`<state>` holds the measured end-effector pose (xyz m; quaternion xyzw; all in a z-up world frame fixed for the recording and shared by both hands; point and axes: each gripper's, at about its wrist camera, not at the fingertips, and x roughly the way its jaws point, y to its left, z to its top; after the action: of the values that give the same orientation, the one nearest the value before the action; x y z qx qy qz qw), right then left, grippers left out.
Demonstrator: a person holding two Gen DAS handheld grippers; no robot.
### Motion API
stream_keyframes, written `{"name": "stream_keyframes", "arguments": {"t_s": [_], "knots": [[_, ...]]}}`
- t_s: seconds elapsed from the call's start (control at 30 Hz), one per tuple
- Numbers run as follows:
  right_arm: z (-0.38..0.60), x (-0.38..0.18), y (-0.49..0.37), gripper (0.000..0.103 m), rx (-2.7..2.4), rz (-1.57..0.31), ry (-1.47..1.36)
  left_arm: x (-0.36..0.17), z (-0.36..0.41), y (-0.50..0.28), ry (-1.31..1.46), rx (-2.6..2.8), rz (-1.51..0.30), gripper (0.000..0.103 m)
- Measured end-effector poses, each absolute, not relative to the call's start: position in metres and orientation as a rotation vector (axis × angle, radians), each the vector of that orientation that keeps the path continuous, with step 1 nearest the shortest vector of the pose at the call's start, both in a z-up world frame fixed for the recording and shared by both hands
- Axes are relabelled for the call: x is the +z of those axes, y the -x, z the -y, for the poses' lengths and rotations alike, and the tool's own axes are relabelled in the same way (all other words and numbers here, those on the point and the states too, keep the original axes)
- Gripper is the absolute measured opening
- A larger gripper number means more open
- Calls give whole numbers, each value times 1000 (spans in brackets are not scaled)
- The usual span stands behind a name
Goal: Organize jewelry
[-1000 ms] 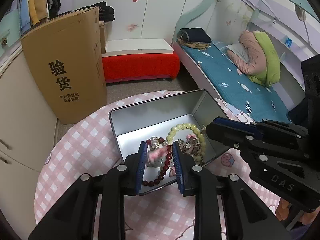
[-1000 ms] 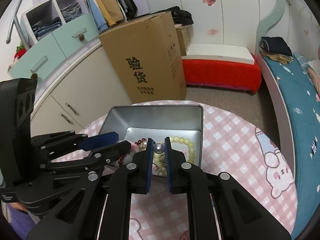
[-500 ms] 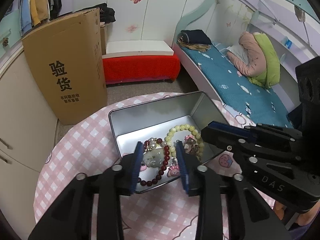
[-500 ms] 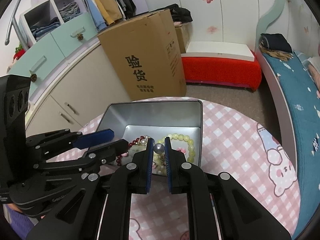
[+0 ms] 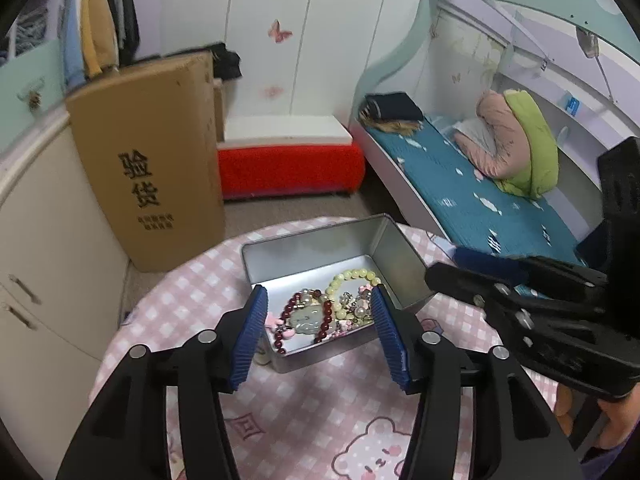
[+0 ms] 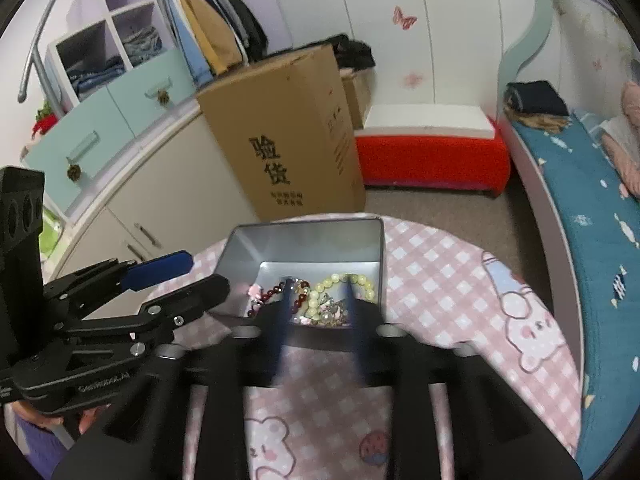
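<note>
Silver tin (image 5: pixel 394 258) of beads on pink checked cloth (image 5: pixel 320 412), cardboard box (image 5: pixel 148 160) behind, both tools spread, empty.

The blurred right gripper (image 6: pixel 318 300), jaws apart, hovers over the rectangular silver metal tin (image 6: pixel 304 242) holding a pale yellow-green bead bracelet (image 6: pixel 346 282).

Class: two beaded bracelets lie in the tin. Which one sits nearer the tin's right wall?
The pale yellow-green bracelet; the dark red bracelet lies left of it, ringing a pale pendant.

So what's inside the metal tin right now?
The tin holds a dark red bead bracelet, a pale yellow bead bracelet and small charms. Its near corners are hidden behind the open left tool.
</note>
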<state>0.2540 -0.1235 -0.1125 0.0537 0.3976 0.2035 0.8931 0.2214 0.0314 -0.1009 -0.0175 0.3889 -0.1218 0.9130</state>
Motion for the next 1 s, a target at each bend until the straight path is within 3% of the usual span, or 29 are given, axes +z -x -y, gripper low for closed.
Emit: {"name": "stream_keyframes", "arguments": {"t_s": [0.07, 0.23, 0.33, 1.0], "knots": [[125, -100, -238, 62, 414, -790, -84, -90, -33, -204, 27, -217, -753, 66], [129, -72, -194, 67, 383, -702, -39, -68, -34, -165, 16, -194, -677, 73], [130, -58, -166, 69, 375, -656, -21, -55, -35, -139, 22, -185, -630, 83], [144, 13, -4, 83, 278, -388, 25, 2, -16, 0, -38, -95, -351, 89]]}}
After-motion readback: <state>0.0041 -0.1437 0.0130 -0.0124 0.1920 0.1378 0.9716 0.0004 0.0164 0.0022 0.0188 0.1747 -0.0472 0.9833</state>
